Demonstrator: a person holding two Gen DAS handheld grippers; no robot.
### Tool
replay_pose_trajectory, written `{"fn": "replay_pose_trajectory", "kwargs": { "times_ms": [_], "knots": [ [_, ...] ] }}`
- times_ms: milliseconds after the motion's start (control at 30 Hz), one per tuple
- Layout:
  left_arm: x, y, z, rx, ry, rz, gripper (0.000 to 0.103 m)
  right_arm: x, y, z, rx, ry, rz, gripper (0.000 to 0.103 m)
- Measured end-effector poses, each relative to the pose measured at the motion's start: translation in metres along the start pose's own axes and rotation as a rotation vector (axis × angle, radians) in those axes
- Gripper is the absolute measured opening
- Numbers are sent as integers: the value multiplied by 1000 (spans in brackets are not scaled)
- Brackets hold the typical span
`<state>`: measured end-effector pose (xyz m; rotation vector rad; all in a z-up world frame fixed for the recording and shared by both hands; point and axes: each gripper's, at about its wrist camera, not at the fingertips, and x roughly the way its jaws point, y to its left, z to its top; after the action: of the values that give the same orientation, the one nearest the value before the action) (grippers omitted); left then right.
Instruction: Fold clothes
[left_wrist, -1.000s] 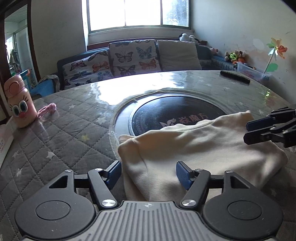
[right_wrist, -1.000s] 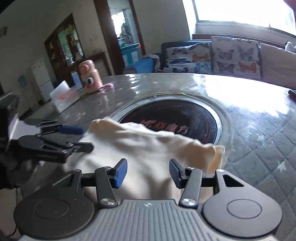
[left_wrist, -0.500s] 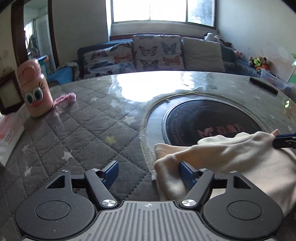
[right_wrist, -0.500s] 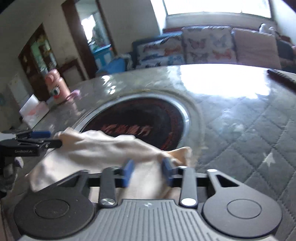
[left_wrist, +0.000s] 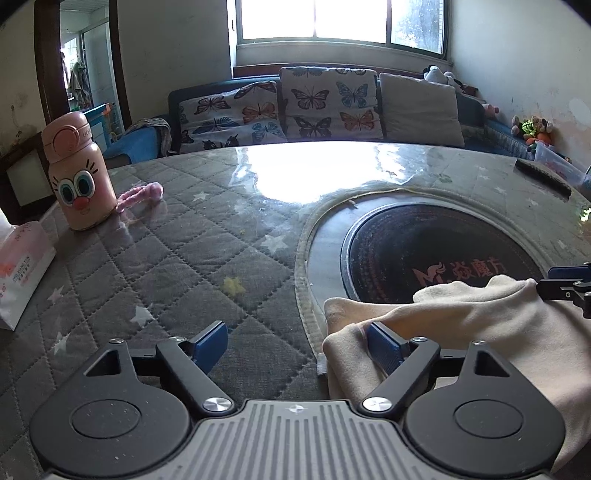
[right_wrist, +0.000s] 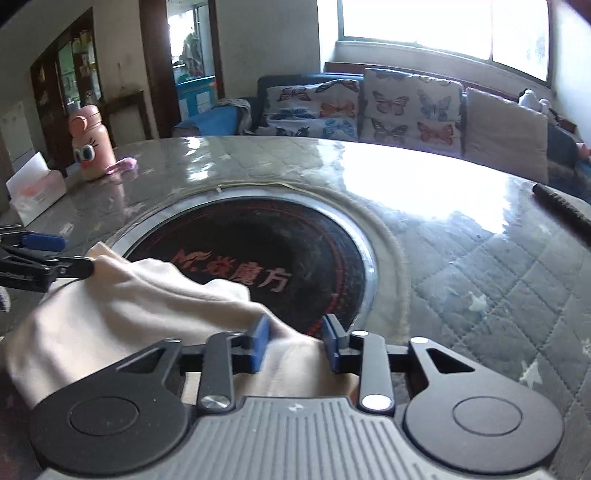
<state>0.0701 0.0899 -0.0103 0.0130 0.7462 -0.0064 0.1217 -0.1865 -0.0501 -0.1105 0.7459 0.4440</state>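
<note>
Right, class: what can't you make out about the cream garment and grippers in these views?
Left wrist view: cream garment runs off the right edge; right gripper shows only fingertips.
Right wrist view: the gripper's own body hides the garment's near part; whether it pinches cloth unclear.

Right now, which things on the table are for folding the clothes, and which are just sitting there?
For the folding:
- cream garment
- left gripper, open, one finger tucked in the cloth
- right gripper, cloth between its fingers

Just lying about:
- pink cartoon bottle
- pink fuzzy thing beside the bottle
- tissue pack
- black round cooktop
- long black object
</note>
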Motion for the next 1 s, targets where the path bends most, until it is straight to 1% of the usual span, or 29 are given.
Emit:
{"fn": "replay_pose_trajectory", "kwargs": {
  "times_ms": [100, 200, 300, 367, 467, 533, 567, 633, 667, 700, 733, 800, 833, 867, 933, 967, 1000],
  "knots": [
    [-8, 2, -1, -10, 0, -11, 85, -8, -9, -2, 34, -16, -19, 38],
    [-19, 3, -4, -22, 2, -30, 85, -22, -22, -7, 110, -23, 18, 42],
    [-31, 1, -12, -49, 14, -77, 83, -34, -29, -14, 151, -20, 45, 50],
    [-37, -1, -17, -67, 24, -105, 83, -38, -34, -21, 183, -5, 63, 52],
    [-37, -6, -23, -85, 39, -119, 77, -40, -40, -29, 231, 13, 84, 52],
    [-34, -7, -26, -104, 55, -124, 70, -40, -42, -32, 254, 12, 92, 52],
    [-33, -6, -27, -120, 61, -133, 68, -40, -40, -32, 249, 10, 91, 51],
    [-31, -3, -27, -154, 72, -151, 60, -39, -38, -32, 246, 8, 90, 49],
    [-31, -3, -27, -164, 73, -158, 58, -38, -38, -31, 246, 9, 92, 44],
    [-31, -2, -27, -171, 72, -160, 57, -38, -37, -31, 247, 10, 94, 41],
    [-31, -2, -28, -174, 71, -165, 54, -38, -36, -31, 251, 11, 99, 39],
    [-30, -1, -28, -180, 68, -176, 49, -39, -33, -29, 251, 5, 107, 33],
    [-31, -1, -28, -189, 69, -183, 45, -40, -32, -28, 248, 0, 111, 31],
    [-31, 0, -28, -198, 70, -191, 42, -41, -30, -26, 246, -5, 114, 26],
    [-30, 3, -28, -231, 75, -208, 29, -43, -26, -23, 241, -14, 121, 18],
    [-30, 4, -29, -249, 78, -216, 27, -45, -25, -22, 239, -19, 124, 14],
    [-31, 5, -29, -266, 80, -224, 23, -46, -23, -20, 236, -24, 128, 13]
  ]
}}
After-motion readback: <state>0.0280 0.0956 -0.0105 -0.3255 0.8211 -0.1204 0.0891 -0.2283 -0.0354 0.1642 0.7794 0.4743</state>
